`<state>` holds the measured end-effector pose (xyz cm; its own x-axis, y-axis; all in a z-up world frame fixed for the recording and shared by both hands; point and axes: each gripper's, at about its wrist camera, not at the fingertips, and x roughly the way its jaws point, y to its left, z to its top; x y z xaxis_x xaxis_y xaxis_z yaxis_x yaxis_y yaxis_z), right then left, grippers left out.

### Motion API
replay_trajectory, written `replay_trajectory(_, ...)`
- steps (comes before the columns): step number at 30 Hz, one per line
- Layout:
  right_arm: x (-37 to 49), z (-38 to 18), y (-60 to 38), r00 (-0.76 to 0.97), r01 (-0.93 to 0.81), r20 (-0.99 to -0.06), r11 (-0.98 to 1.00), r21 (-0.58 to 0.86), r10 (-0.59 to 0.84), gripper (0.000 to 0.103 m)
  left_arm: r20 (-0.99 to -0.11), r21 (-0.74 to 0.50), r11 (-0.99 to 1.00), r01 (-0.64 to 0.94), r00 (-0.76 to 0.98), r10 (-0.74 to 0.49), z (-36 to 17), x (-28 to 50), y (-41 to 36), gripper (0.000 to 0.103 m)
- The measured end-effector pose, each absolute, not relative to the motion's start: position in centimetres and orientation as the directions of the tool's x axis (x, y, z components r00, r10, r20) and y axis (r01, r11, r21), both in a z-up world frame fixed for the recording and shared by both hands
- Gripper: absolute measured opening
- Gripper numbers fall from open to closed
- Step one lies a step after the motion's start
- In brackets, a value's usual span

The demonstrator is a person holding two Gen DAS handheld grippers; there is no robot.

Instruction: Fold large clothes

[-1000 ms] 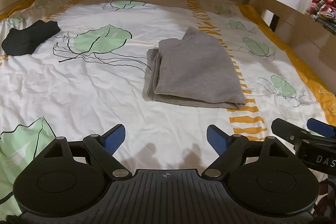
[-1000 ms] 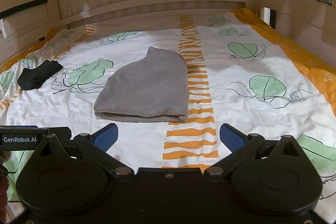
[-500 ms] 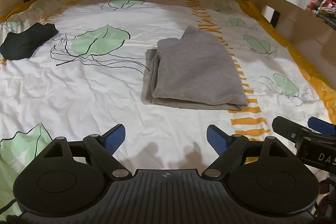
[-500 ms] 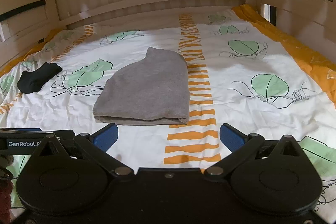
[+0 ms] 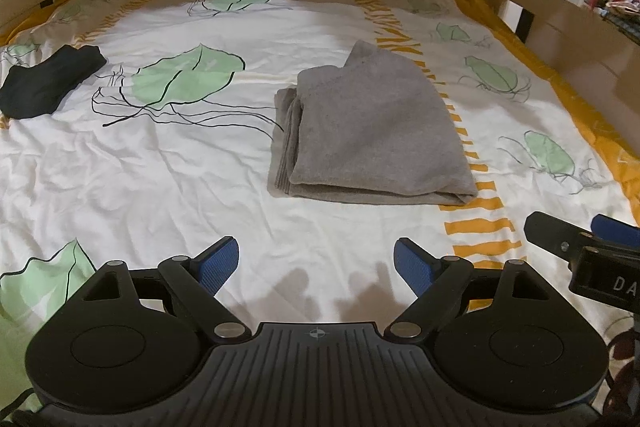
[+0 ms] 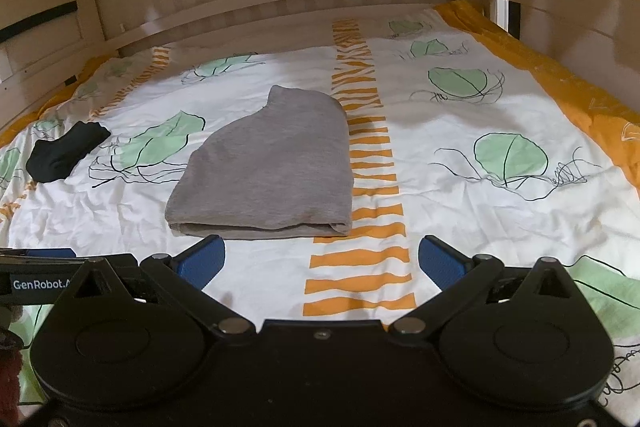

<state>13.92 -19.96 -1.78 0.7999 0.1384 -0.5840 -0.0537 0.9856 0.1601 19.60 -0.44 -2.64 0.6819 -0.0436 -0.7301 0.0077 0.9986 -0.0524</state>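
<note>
The grey garment (image 5: 372, 123) lies folded mid-bed, ahead of the left claw (image 5: 316, 263) and right claw (image 6: 322, 263), both spread wide and empty; a one-sided grab could spill its loose stacked layers

Left claw (image 5: 316, 263) and right claw (image 6: 322, 261) both wide open, empty.
</note>
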Motion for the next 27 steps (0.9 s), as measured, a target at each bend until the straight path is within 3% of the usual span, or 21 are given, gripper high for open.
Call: replay_trajectory(27, 15.2, -2.5, -19.7, 0.789, -0.030, -0.604, 0.989, 0.145, 0.113, 0.103, -0.751, -0.011, 0.998, 0.066, 0.658, -0.052, -3.7, 20.9, -1.4, 0.084)
